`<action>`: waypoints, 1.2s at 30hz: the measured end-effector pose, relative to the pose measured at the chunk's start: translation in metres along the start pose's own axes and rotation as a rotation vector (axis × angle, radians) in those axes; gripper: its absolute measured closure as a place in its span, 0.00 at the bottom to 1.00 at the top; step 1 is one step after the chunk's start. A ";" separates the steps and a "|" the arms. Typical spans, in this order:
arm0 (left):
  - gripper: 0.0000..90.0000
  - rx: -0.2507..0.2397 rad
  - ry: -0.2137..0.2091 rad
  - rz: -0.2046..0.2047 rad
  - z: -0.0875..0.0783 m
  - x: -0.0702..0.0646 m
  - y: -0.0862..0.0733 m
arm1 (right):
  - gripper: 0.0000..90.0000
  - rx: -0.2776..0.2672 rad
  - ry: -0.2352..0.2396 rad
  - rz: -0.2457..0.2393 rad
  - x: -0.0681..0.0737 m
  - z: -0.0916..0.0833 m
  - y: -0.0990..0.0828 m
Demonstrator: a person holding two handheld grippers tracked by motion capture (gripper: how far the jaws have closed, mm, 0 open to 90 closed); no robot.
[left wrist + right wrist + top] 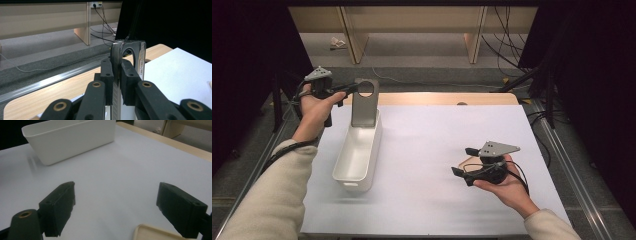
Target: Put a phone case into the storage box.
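A flat grey plate [363, 107] with a round hole near its top stands upright at the far end of a long white bin [357, 155]. My left gripper [354, 89] is shut on the plate's top edge beside the hole. In the left gripper view the pads [107, 75] press both faces of the thin plate [115, 52]. My right gripper [462, 161] hovers low over the right part of the white mat, jaws wide open with nothing between them. In the right gripper view it [116, 192] points toward the bin [70, 137], and a cream rounded edge [150, 232] lies just below the jaws.
A white mat [437, 150] covers the wooden table [437, 98]. Beyond the far edge lie a grey floor, wooden furniture legs [474, 45] and loose cables [507, 45]. Dark curtains flank both sides. A metal rail [562, 160] runs along the right.
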State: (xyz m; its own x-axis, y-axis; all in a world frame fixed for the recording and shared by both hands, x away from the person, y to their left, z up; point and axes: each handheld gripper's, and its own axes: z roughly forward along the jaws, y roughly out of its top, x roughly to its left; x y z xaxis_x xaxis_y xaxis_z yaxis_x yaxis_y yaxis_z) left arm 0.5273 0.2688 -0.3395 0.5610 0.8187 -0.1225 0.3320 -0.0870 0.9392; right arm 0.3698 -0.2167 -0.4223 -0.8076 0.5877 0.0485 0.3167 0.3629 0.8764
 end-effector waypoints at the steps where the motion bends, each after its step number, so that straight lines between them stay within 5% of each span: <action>1: 0.91 0.000 0.002 -0.001 0.001 0.001 -0.001 | 0.18 -0.001 0.001 0.000 0.000 0.000 0.000; 36: 0.91 0.034 0.038 -0.040 0.021 0.012 -0.023 | 0.18 -0.002 0.006 0.004 0.000 0.000 0.000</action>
State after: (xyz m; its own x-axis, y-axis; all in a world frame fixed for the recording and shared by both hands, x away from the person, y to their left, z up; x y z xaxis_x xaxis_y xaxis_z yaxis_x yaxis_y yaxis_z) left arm 0.5421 0.2685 -0.3697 0.5178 0.8428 -0.1467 0.3795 -0.0726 0.9223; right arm 0.3702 -0.2166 -0.4228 -0.8094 0.5847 0.0550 0.3188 0.3588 0.8773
